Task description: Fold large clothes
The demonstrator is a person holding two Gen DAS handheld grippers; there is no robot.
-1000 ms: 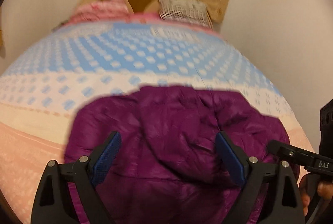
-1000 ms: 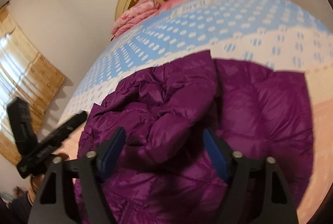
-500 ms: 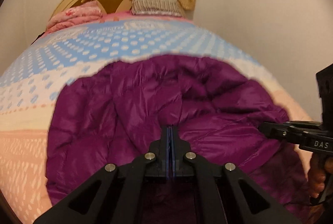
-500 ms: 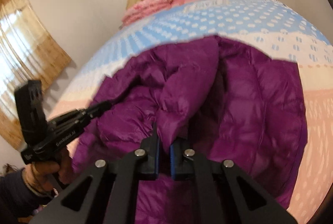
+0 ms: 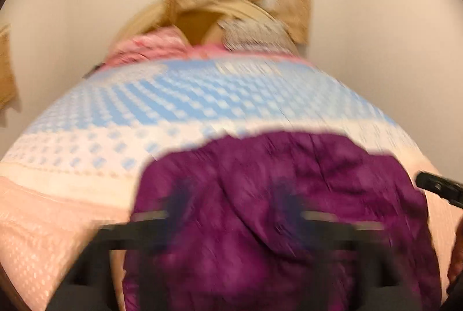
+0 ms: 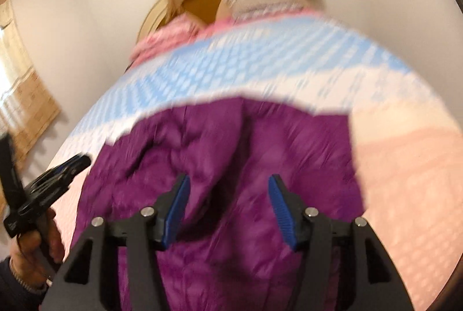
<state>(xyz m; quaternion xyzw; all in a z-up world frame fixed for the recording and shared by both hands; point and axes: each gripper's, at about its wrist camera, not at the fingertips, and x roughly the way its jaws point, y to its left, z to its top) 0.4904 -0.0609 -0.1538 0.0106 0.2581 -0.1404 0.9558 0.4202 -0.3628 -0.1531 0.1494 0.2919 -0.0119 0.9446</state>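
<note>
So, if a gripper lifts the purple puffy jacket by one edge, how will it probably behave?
The purple jacket would probably hang floppy: it already lies in soft rumpled folds on the bed. Its quilted, puffy look suggests it is light for its bulk. The fabric seems smooth and slightly shiny, so it may slip from a shallow pinch.

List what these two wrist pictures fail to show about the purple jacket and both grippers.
- Left wrist view: motion blur smears the left gripper; its pads show only as dark streaks, jaws just opened wide.
- Both views: the purple jacket runs off the bottom edge, so its near hem is cut off.
- Right wrist view: the right gripper, just opened, covers the fold beneath; the jacket's sleeves cannot be picked out.
</note>
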